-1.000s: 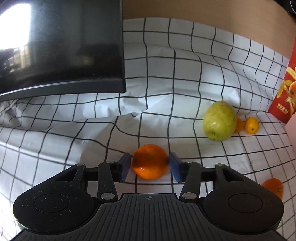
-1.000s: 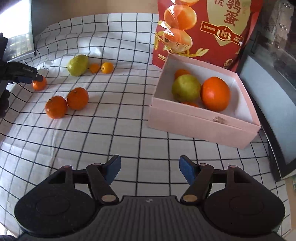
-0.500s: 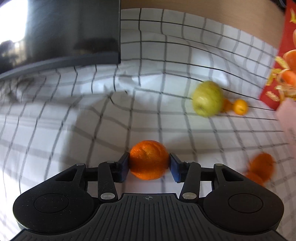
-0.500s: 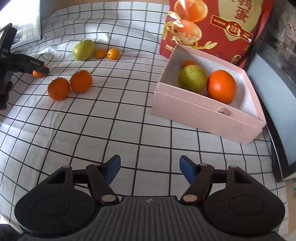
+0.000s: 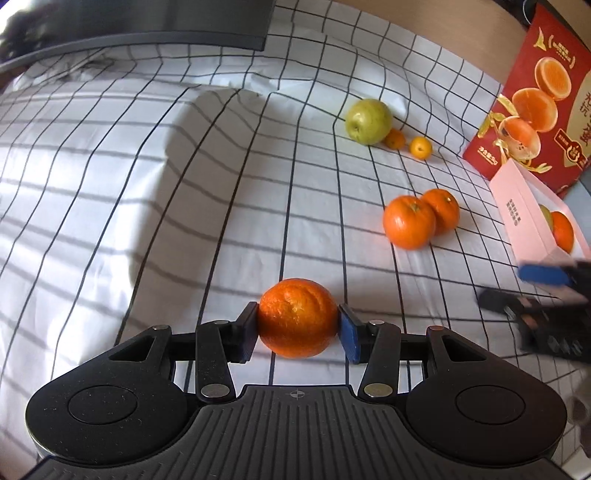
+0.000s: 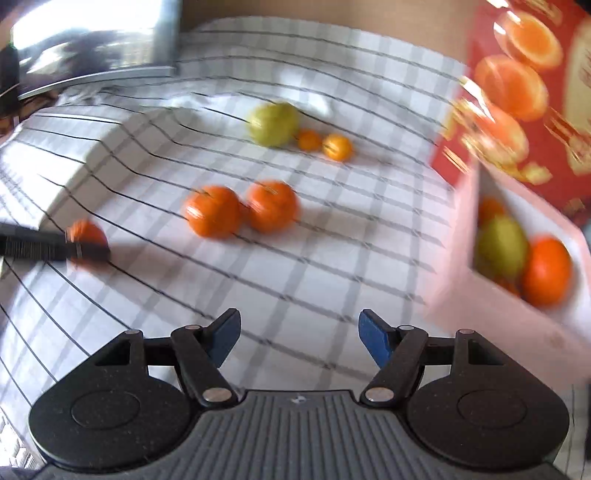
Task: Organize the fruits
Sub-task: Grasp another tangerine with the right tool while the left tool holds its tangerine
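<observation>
My left hand-held gripper [image 5: 297, 329] clamps a round, dimpled orange [image 5: 297, 317], for carrying toward the pale pink cardboard box [image 5: 517, 210] at two o'clock. My right hand-held gripper [image 6: 298, 338] hangs wide open, empty, free for the next fruit.

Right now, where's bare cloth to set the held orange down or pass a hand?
Free: the wide cloth left of the held orange, up to the dark monitor. Crowded: right side, with two oranges, pear, pink box and right gripper.
</observation>
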